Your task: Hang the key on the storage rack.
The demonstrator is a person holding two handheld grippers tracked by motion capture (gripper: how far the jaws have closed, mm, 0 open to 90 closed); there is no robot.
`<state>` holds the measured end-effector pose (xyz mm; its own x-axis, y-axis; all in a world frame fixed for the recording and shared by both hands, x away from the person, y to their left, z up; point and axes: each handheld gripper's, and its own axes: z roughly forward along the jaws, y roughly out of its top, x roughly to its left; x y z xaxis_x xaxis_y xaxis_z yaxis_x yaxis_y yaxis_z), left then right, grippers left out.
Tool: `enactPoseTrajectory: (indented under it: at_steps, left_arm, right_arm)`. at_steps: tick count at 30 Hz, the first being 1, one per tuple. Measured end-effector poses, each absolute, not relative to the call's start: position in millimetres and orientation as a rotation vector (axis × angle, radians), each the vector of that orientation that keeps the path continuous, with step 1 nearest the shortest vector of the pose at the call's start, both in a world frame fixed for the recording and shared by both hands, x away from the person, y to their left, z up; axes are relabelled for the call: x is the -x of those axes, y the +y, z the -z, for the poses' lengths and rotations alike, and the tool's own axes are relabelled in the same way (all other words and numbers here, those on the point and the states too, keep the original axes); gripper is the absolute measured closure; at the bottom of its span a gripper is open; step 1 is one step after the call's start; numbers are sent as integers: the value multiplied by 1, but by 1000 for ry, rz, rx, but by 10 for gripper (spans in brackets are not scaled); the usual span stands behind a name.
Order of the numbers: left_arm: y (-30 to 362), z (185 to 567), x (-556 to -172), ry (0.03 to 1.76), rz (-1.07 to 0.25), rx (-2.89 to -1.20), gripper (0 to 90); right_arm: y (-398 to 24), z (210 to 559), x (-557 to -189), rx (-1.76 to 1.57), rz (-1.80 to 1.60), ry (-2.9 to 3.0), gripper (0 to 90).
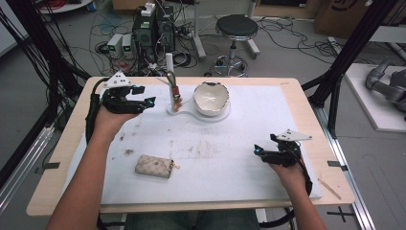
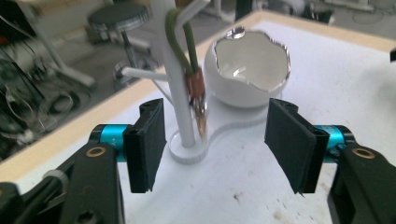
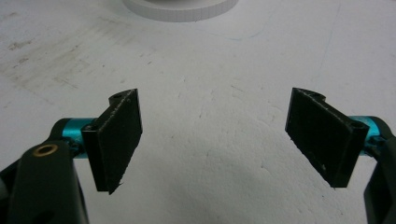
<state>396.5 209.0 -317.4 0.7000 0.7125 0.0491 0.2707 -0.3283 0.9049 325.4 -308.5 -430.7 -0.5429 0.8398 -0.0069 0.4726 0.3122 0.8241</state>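
— Looking down from the high view, what did the left gripper (image 1: 143,96) have to do with that white stand (image 1: 171,79)?

— It hovered just to the left of it, near the far edge of the white mat (image 1: 249,172). In the left gripper view its jaws stood apart with nothing pressed between the pads, and the stand's post rose in the gap beyond them.

— And the thing hanging there?

— A key strap (image 2: 195,88): a green loop hooked over one of the stand's pegs, with a brown tab and a metal piece dangling against the post. It hung free, clear of both pads, just above the stand's round foot.

— What sat next to it?

— A white bowl shaped like a cracked eggshell (image 1: 211,98), on the same white base, just to the right of the post. Its jagged rim had a shiny edge.

— Where was the right gripper (image 1: 261,152)?

— Well apart from all that, low over the near right part of the mat. In the right gripper view its jaws were wide apart, and bare, scuffed mat showed between them.

— Anything else on the mat?

— A small beige quilted pouch (image 1: 154,166) lay flat near the front left, between the person's left forearm and the middle of the mat, touched by neither gripper.

— And beyond the table?

— A black round stool (image 1: 236,28) stood on the floor among cables.
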Motion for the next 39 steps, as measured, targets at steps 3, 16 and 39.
enactPoseTrajectory:
  at_steps: [3, 16, 39]
  left_arm:
    - [213, 323, -391, 771, -540, -1890, 387]
    - [223, 352, -359, 789, -492, -1868, 347]
    - [243, 397, -313, 861, -504, -1853, 227]
  right_arm:
    - [-308, 430, -324, -1160, -1125, 2142, 190]
    - [-308, 430, -325, -1157, -1126, 2144, 190]
    - [-314, 429, -328, -1163, -1141, 2129, 190]
